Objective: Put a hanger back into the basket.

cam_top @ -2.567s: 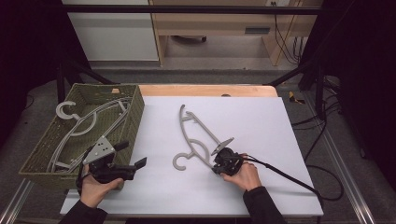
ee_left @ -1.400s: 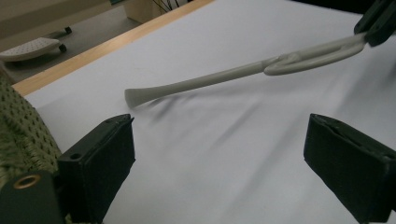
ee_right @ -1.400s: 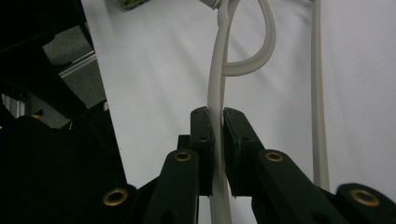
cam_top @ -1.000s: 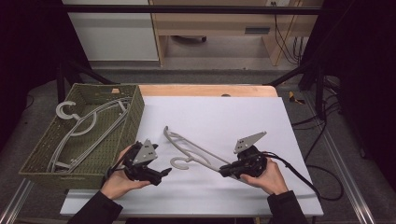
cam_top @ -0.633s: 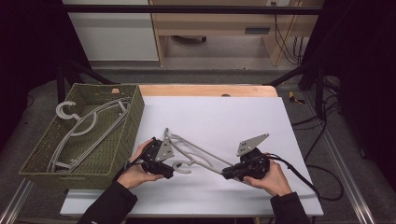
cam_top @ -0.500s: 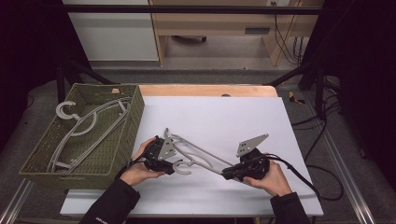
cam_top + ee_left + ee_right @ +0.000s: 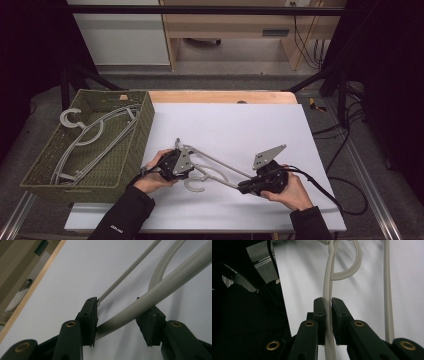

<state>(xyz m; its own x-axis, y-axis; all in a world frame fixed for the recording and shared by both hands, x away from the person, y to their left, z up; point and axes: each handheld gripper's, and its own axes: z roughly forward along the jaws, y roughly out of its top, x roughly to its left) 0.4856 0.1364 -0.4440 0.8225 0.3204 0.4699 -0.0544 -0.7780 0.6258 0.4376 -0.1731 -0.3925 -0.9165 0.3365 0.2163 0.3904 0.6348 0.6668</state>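
L claw (image 7: 186, 165) spread round hanger (image 7: 220, 169) end; R claw (image 7: 245, 187) pinching its arm, wrists low.

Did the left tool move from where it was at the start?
Yes. The left tool went right, away from the basket corner, onto the white table, and now straddles the hanger.

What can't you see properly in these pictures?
- High view: left hand-held gripper jaws, covered by its grey plate.
- Left gripper view: hanger ends, cut by the top edge.
- Right gripper view: hanger's far end, cut by the top edge.
- High view: basket hangers, overlapping, too tangled to count.
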